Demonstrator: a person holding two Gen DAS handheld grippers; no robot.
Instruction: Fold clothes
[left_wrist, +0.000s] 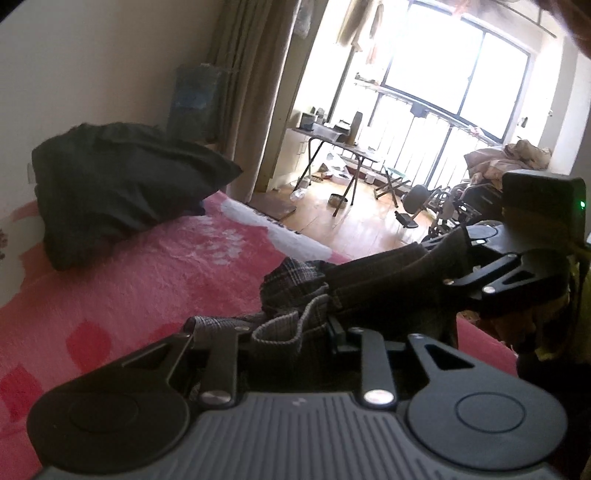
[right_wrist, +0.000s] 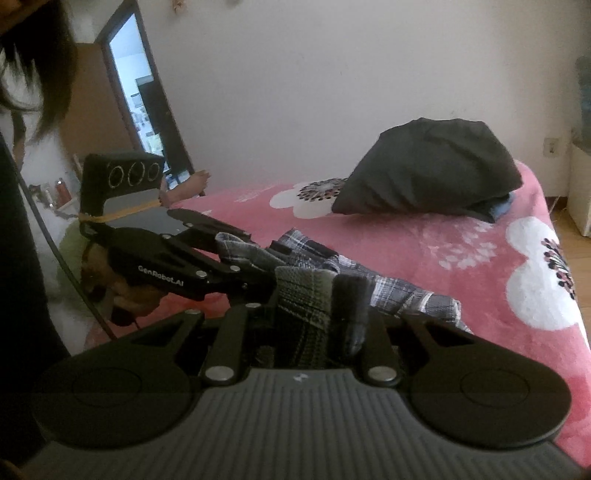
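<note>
A grey plaid garment (right_wrist: 406, 291) lies partly lifted off the pink flowered bed cover (right_wrist: 461, 240). My right gripper (right_wrist: 310, 302) is shut on a bunched edge of it, and the cloth fills the gap between the fingers. Just to the left, my left gripper (right_wrist: 251, 254) pinches another part of the same edge. In the left wrist view my left gripper (left_wrist: 280, 330) is shut on the plaid garment (left_wrist: 295, 277), with a hemmed fold standing up between its fingers. My right gripper (left_wrist: 436, 266) comes in from the right, holding a dark seam of the cloth.
A black pillow-like bundle (left_wrist: 122, 184) (right_wrist: 428, 170) rests on the bed near the wall. Beyond the bed edge are a wooden floor, a folding table (left_wrist: 340, 144) and a wheelchair (left_wrist: 443, 206) by the bright window. A person's hair (right_wrist: 44, 74) hangs at top left.
</note>
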